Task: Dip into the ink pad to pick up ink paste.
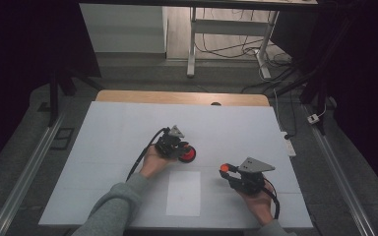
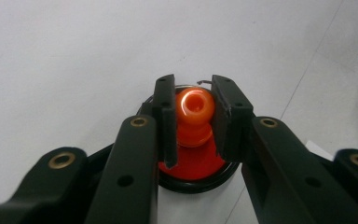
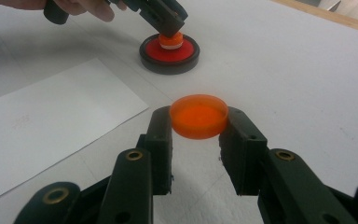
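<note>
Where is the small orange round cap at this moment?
The small orange round cap is clamped in the right gripper, above the white table, right of the sheet of paper.

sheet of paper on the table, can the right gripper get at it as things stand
Probably not yet: the paper lies bare and close beside the right gripper, but its jaws are shut on an orange cap, which must go first.

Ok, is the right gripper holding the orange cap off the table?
Yes, the right gripper is shut on the orange cap, which sits between its pads clear of the white table.
</note>
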A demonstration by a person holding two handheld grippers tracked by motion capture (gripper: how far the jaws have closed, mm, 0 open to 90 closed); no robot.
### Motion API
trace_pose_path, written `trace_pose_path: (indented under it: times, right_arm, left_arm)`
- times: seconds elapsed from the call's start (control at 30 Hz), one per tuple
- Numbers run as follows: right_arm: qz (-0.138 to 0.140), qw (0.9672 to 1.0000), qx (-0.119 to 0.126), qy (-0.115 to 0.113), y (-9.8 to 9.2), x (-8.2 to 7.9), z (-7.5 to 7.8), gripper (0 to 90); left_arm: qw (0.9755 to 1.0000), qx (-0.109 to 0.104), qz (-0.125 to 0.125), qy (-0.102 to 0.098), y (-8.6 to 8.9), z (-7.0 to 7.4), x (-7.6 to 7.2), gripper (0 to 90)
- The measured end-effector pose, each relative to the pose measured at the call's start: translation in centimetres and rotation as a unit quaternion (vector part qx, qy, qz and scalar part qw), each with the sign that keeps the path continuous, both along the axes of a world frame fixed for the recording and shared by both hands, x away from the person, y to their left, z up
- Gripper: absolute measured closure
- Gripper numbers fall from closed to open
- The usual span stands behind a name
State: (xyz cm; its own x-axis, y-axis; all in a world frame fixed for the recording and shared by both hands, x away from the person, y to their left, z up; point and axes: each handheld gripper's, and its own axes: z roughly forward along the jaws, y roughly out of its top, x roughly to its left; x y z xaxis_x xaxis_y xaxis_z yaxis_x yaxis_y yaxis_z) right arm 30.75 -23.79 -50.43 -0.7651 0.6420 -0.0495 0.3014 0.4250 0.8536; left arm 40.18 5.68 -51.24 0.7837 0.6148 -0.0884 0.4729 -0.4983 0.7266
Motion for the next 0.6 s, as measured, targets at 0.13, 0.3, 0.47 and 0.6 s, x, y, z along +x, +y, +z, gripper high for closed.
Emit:
trace_pose_path:
  times: [0.13, 0.3, 0.47, 0.6]
  right_arm:
    - [0.0, 1.0, -0.002, 0.001, -0.01, 0.0, 0.02, 65.0]
    - [-0.001, 1.0, 0.002, 0.0, -0.02, 0.01, -0.01, 65.0]
    - [0.002, 1.0, -0.003, 0.0, 0.11, -0.03, -0.02, 65.0]
    - [0.003, 1.0, -0.003, -0.001, 0.22, -0.09, -0.03, 65.1]
  left_arm:
    - [1.0, 0.003, -0.001, -0.001, -0.11, -0.19, -0.06, 72.6]
    - [1.0, 0.0, 0.003, -0.002, -0.14, -0.34, -0.17, 72.8]
    - [0.9999, 0.008, 0.004, -0.007, -0.25, -0.35, -0.31, 73.0]
    - [0.9998, 0.013, 0.007, -0.012, -0.41, -0.37, -0.49, 73.0]
